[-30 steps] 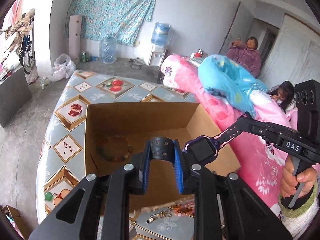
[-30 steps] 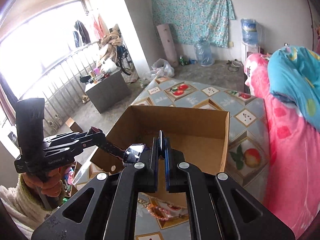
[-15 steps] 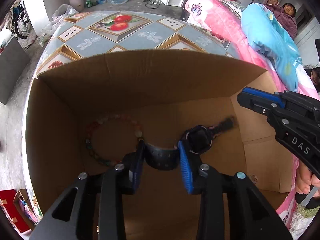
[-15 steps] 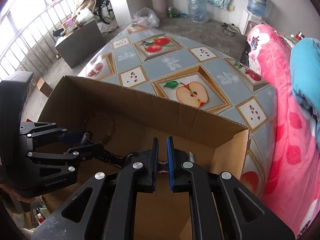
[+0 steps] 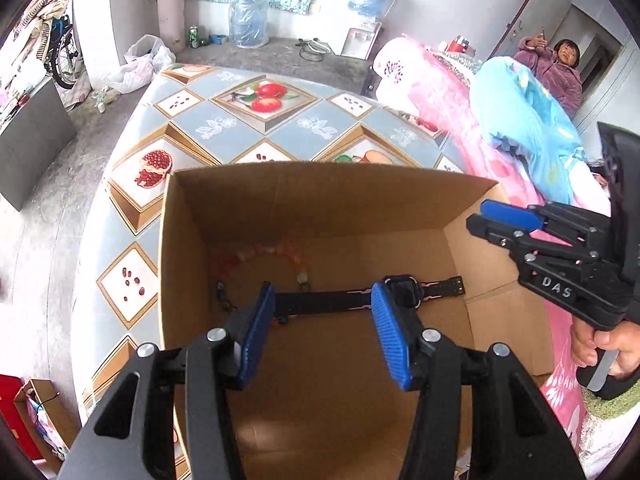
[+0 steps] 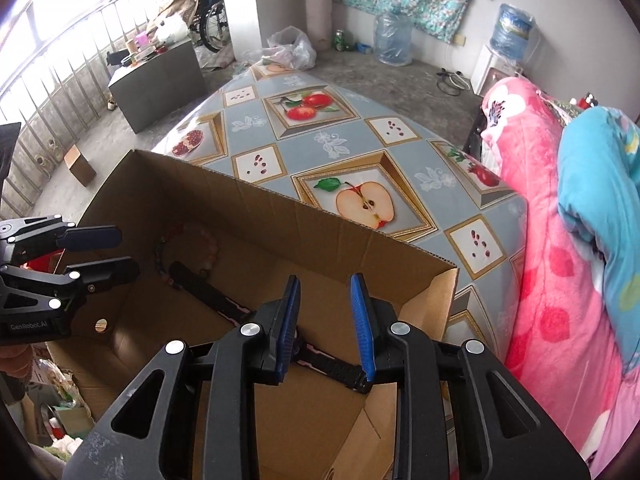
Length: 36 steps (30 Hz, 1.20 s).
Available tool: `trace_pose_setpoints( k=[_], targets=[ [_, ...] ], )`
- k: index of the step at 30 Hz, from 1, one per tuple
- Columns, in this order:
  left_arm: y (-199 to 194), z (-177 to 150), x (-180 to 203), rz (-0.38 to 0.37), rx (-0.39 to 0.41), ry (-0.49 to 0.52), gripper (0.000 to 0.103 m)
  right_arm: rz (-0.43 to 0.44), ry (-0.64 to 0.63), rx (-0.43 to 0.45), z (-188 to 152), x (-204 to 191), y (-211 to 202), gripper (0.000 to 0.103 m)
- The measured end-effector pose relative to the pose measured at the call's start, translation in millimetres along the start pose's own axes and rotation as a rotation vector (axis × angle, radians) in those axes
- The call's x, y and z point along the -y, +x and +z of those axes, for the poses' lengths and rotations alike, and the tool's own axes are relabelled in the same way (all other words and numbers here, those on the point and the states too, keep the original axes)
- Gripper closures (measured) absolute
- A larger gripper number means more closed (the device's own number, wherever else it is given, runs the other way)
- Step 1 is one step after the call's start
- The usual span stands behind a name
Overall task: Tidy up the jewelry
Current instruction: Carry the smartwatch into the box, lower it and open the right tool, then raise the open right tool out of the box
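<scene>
With both sets of jaws just opened and nothing pressed between the pads any longer, watch (image 5: 404, 294) now lying flat on the floor of the cardboard box (image 5: 320, 184). A second ago carried above the box, strap clamped in the left gripper (image 5: 324, 332) and the far end pinched by the right gripper (image 6: 326, 328); now let go by both. Left gripper released, blue pads standing apart on either side of the strap without touching it. Right gripper likewise released, narrower gap, strap end passing beneath and between the pads, seemingly free of them. Judged as one piece of jewelry delivered; next likely a withdrawal and a fetch of another item.

Inside the box: watch stretched from 9 o'clock to 3 o'clock across the floor in the left wrist view, dial toward 3 o'clock. Bead bracelet (image 5: 260, 256) at about 11 o'clock from the watch, near the far left corner, one end of the strap lying just beside or over its lower arc. Rest of the box floor bare cardboard. Box itself on the fruit-patterned tablecloth (image 5: 256, 120), pink quilt (image 6: 560, 280) off at 3 o'clock.
</scene>
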<state>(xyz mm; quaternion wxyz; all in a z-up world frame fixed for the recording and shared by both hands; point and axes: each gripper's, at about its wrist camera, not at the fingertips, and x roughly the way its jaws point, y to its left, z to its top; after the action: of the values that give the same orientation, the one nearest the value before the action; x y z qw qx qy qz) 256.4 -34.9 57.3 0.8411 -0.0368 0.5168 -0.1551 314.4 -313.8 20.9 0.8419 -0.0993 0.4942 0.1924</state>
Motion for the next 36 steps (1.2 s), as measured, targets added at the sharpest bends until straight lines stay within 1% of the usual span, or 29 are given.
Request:
trace_pose_setpoints(
  k=[3, 5, 6, 9, 12, 13, 15, 18, 21, 23, 25, 28, 32, 36],
  targets=[
    [-33, -12, -6, -0.025, 0.075, -0.010, 0.054, 0.083, -0.067, -0.085, -1, -16, 8, 0.066],
    [-56, -24, -12, -0.039, 0.130, -0.022, 0.054, 0.121, -0.116, -0.151, -3, -28, 18, 0.065],
    [-68, -32, -16, -0.043, 0.160, -0.029, 0.053, 0.120, -0.138, -0.185, -3, -33, 25, 0.065],
    [-97, -58, -28, -0.041, 0.240, -0.050, 0.052, 0.075, -0.217, -0.247, -5, -51, 45, 0.064],
    [-117, -86, -39, -0.022, 0.303, -0.073, 0.050, 0.046, -0.287, -0.267, -2, -68, 60, 0.059],
    [-121, -95, -44, -0.017, 0.312, -0.085, 0.049, 0.037, -0.321, -0.264, -1, -76, 63, 0.055],
    [-125, -111, -53, 0.004, 0.321, -0.110, 0.049, 0.018, -0.388, -0.263, 1, -91, 73, 0.051],
    [-128, -131, -64, 0.040, 0.324, -0.128, 0.049, -0.002, -0.453, -0.306, 2, -109, 94, 0.051],
    [-130, -144, -77, 0.068, 0.328, -0.155, 0.049, -0.059, -0.479, -0.328, 1, -113, 111, 0.051],
    [-131, -149, -86, 0.084, 0.328, -0.170, 0.049, -0.091, -0.469, -0.335, 3, -108, 118, 0.051],
    [-130, -152, -92, 0.091, 0.327, -0.182, 0.049, -0.094, -0.435, -0.333, 7, -101, 122, 0.052],
    [-129, -155, -100, 0.088, 0.325, -0.198, 0.049, -0.130, -0.391, -0.316, 14, -92, 123, 0.052],
    [-128, -157, -105, 0.081, 0.328, -0.214, 0.049, -0.145, -0.324, -0.300, 20, -84, 121, 0.053],
    [-126, -159, -107, 0.077, 0.323, -0.222, 0.049, -0.182, -0.297, -0.276, 24, -79, 117, 0.054]
  ],
)
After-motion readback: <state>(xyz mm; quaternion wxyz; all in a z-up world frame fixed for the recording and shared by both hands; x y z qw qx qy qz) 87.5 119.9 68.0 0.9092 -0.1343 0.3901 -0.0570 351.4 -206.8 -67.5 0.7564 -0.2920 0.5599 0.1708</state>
